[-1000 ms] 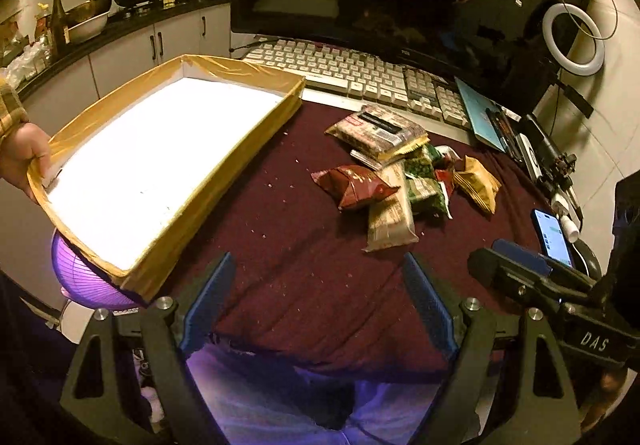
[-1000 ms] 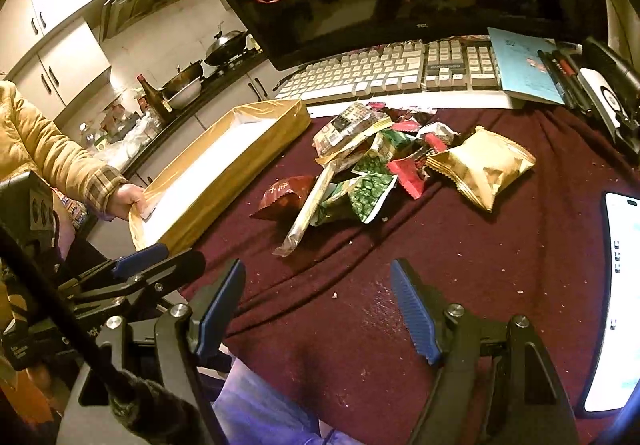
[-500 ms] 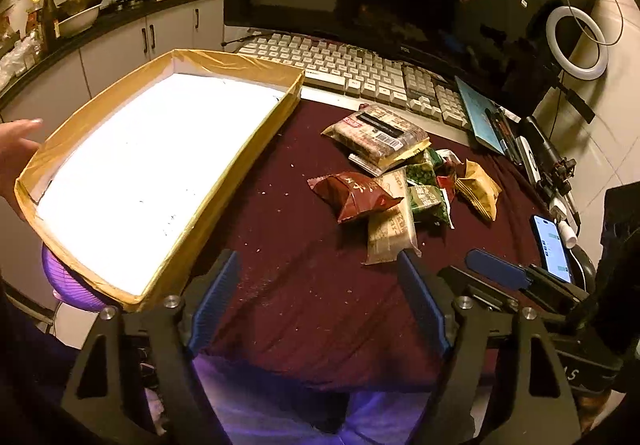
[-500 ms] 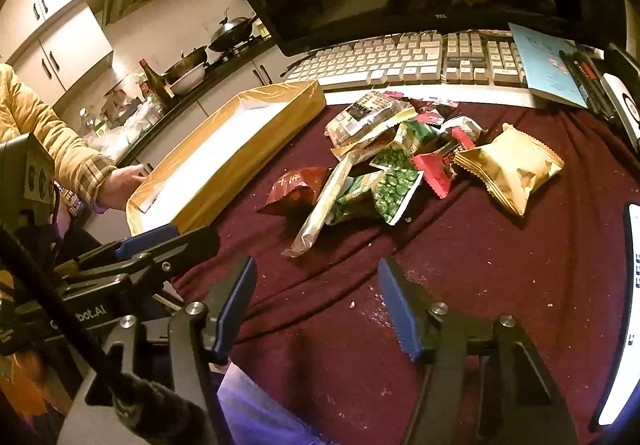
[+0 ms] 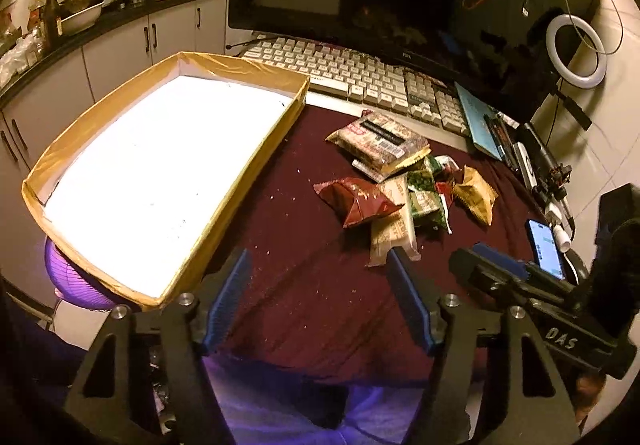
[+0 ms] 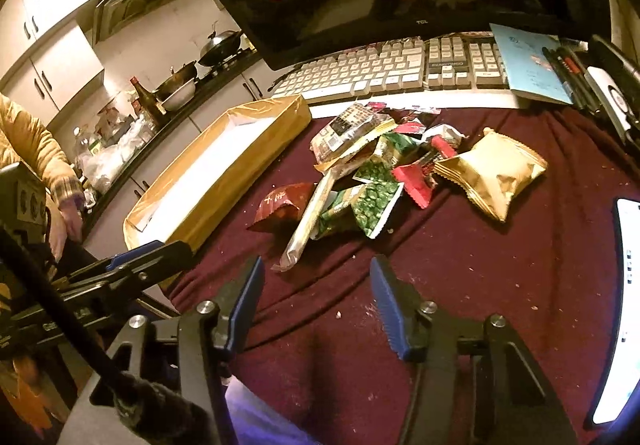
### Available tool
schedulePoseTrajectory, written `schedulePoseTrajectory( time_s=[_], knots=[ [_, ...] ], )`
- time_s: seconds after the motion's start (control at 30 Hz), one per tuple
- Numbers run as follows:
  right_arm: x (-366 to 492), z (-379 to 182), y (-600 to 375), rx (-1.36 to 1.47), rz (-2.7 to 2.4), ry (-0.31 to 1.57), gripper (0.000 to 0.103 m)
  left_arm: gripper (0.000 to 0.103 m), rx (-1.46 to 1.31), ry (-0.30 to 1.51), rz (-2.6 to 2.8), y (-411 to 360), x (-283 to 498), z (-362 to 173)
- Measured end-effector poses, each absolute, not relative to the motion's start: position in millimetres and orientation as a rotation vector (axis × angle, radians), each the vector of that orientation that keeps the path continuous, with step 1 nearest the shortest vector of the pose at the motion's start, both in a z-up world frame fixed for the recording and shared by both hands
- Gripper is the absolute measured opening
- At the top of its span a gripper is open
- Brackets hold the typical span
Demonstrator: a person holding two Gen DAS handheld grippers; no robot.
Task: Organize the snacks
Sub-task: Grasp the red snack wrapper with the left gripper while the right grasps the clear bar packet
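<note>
Nothing is sorted yet. The snacks (image 5: pixel 396 181) are lying in a pile on the bench (image 5: pixel 312 253), beside the empty box (image 5: pixel 152 173). The left tool (image 5: pixel 320 281) and right tool (image 6: pixel 316 285) are hanging spread wide, holding nothing.

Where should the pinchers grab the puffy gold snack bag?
Probably the gold snack bag by its crimped flat edge on the near side, coming in with the right gripper. That side lies clear of the pile, and the puffy middle could slip or crush.

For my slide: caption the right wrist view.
Open right gripper faces a snack pile beside an empty tray.
</note>
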State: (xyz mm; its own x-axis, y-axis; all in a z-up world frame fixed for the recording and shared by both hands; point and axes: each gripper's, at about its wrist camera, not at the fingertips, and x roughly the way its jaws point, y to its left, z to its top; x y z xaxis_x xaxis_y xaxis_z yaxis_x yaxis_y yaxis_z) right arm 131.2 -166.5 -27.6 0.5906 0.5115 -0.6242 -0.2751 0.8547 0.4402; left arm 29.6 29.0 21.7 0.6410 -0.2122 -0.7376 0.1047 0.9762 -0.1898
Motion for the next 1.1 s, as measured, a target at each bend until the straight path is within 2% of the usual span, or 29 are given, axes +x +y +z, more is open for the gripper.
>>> schedulePoseTrajectory(
  time_s=[0.13,0.3,0.37,0.57,0.6,0.73,0.87,1.1],
  knots=[
    [144.3,-31.0,-150.7,0.312,0.487,0.833,0.049,0.071,-0.152,0.863,-0.174,33.4,38.3,20.2],
    [166.5,-39.5,-133.8,0.339,0.485,0.917,0.035,0.071,-0.169,0.913,-0.228,30.5,65.9,22.3],
    [169.9,-42.4,-129.0,0.322,0.464,0.931,0.014,0.071,-0.176,0.938,-0.291,24.7,78.6,22.9],
    [159.4,-42.7,-145.4,0.373,0.473,0.904,0.009,0.070,-0.170,1.005,-0.329,-2.9,115.9,2.2],
    [156.6,-41.9,-149.6,0.374,0.471,0.896,0.008,0.068,-0.175,1.017,-0.333,-6.4,120.1,-2.4],
    [145.2,-37.8,-161.6,0.381,0.463,0.869,0.007,0.039,-0.112,1.061,-0.261,-18.4,128.8,-19.2],
    [136.1,-32.0,-173.8,0.396,0.462,0.826,0.007,0.030,-0.136,1.048,-0.244,-11.6,113.7,-25.4],
    [128.9,-20.7,-187.2,0.426,0.470,0.779,0.007,0.029,-0.293,0.901,-0.268,45.6,53.5,20.4]
  ],
)
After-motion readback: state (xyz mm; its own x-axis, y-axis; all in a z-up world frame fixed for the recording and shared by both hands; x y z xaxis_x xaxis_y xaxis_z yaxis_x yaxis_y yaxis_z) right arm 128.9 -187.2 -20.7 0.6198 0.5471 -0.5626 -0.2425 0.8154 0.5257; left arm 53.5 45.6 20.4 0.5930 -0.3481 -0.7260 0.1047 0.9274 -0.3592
